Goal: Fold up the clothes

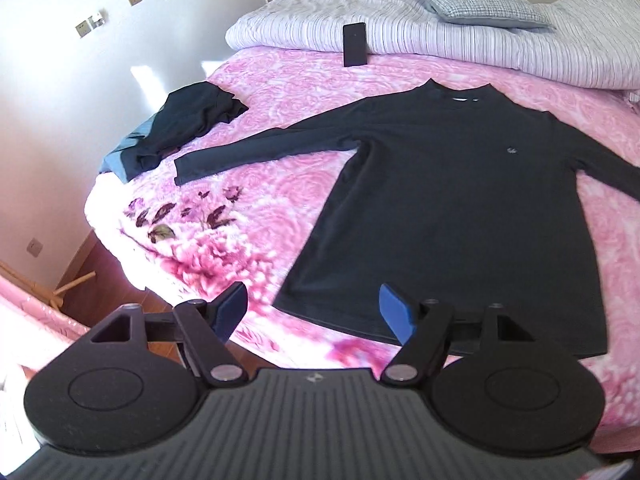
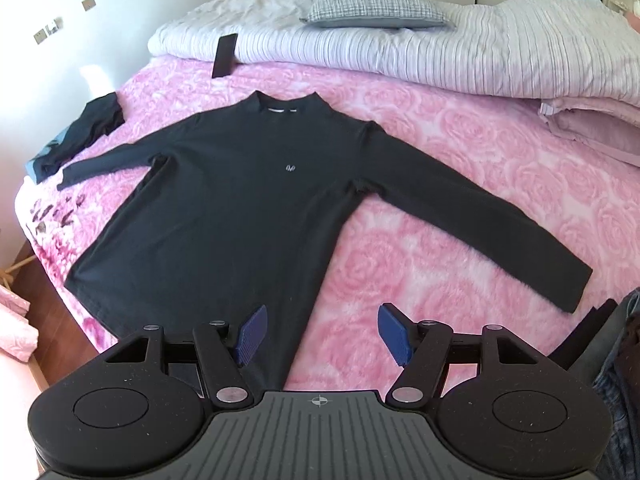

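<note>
A black long-sleeved shirt [image 1: 440, 200] [image 2: 224, 208] lies flat and face up on the pink bedspread, collar toward the pillows, both sleeves spread out. My left gripper [image 1: 314, 312] hovers open above the shirt's lower left hem corner, nothing between its blue pads. My right gripper [image 2: 320, 334] is open too, above the hem's right corner and the pink cover beside it, with nothing between its pads. The shirt's right cuff [image 2: 576, 292] reaches toward the bed's near right side.
A crumpled dark garment over a blue one [image 1: 180, 128] [image 2: 76, 140] sits at the bed's left edge. A black phone [image 1: 354, 44] [image 2: 224, 56] leans on the striped duvet [image 1: 440, 36]. A checked pillow [image 2: 376, 4] lies on the duvet. Wooden floor [image 1: 92, 280] shows left.
</note>
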A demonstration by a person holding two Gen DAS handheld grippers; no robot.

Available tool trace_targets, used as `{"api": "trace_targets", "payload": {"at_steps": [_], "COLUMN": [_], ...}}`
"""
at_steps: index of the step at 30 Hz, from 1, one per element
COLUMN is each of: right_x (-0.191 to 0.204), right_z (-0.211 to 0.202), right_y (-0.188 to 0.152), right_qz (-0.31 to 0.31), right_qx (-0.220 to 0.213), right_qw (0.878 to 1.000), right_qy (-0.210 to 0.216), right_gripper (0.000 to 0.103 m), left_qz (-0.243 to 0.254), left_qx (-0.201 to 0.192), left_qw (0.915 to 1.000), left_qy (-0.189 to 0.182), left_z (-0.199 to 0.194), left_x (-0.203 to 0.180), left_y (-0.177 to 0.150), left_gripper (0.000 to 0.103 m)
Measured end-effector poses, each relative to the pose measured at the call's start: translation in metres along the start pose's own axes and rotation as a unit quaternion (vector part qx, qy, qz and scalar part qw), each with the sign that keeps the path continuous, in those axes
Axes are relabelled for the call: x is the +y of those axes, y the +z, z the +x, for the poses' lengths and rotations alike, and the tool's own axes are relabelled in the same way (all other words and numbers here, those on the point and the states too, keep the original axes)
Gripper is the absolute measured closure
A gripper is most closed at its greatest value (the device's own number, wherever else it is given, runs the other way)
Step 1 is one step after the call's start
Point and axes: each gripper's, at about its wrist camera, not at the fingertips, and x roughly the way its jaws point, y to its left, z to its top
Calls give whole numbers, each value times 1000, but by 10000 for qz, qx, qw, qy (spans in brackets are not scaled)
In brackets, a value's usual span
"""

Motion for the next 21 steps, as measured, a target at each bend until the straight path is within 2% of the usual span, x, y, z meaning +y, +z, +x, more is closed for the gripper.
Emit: {"api": "trace_targets", "payload": {"at_steps": [4, 7, 9, 11, 13, 16, 17, 18, 20, 21], "right_x": [28, 52, 63, 68, 70, 66, 65, 63, 57, 52], "right_z": [30, 63, 87, 109, 129, 152, 157, 162, 167, 168], "right_y": [-7, -12, -18, -27, -37, -57, -63, -70, -86, -94], "right_qz": [48, 116, 252, 431, 636, 964, 1025, 1079, 1202, 1293], "right_qx": [204, 384, 492, 555, 627, 809, 867, 949, 1144, 1205], "right_qw": [9998, 9991, 9980, 9963, 9941, 9894, 9879, 9861, 9817, 9794], "right_qy": [-9, -150, -315, -485, -608, -724, -777, -832, -931, -978], "right_gripper": [38, 38, 38, 38, 38, 38, 38, 38, 38, 38], "left_qz": [21, 101, 209, 391, 564, 442, 350, 362, 409, 435], "left_qx": [211, 437, 622, 713, 837, 1247, 1386, 1411, 1437, 1417], "left_qw": [9991, 9952, 9902, 9855, 9811, 9678, 9610, 9564, 9472, 9457], "left_qy": [-365, -867, -1236, -1490, -1648, -2143, -2368, -2530, -2838, -2894], "left_z": [56, 117, 161, 199, 233, 276, 286, 287, 288, 286], "left_x": [29, 50, 63, 74, 83, 101, 105, 107, 110, 112], "left_y": [-2, 1, 0, -7, -15, -26, -29, -30, -32, -32], "left_gripper": [36, 45, 57, 62, 62, 65, 72, 83, 100, 100]}}
